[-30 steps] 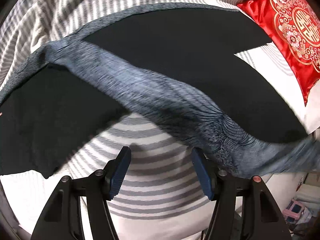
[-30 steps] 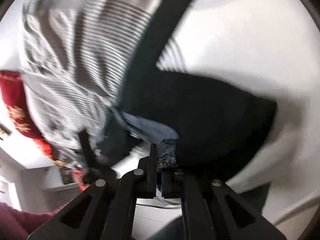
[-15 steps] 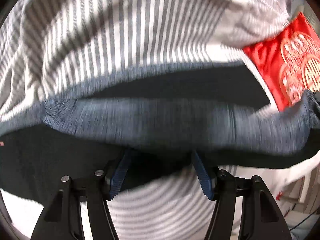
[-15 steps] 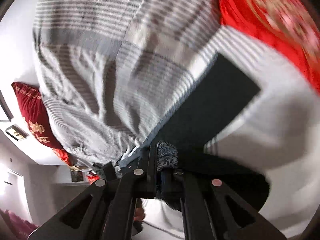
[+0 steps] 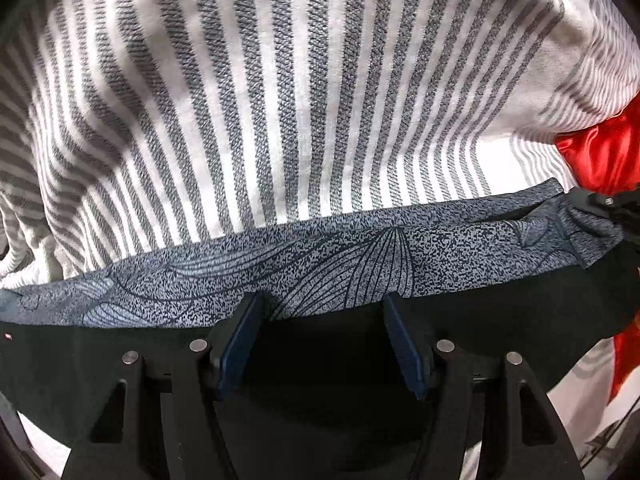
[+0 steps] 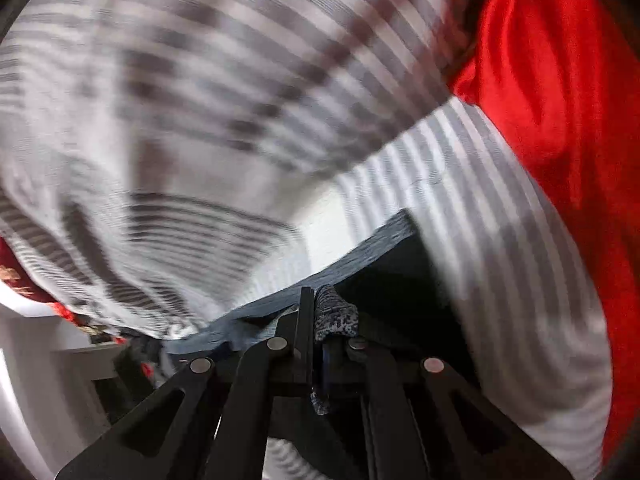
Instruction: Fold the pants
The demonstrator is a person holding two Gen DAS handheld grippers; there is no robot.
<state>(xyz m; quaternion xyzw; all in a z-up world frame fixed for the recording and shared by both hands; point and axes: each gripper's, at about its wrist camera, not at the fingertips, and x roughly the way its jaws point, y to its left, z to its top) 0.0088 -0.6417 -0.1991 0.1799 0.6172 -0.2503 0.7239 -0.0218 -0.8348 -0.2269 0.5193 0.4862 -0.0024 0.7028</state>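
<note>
With the right gripper (image 6: 316,312) pinching only a bunched end of the pants (image 5: 320,360) waistband (image 5: 320,268) on the striped bed (image 5: 320,100) and the left gripper (image 5: 324,312) wide and empty, that fabric could slip free, skewing the fold.

The striped bedding (image 6: 168,92) was smeared with motion blur, the red cushion (image 5: 600,156) ran off the edge, and the pants (image 5: 320,360) hid behind the left tool (image 5: 320,312).
</note>
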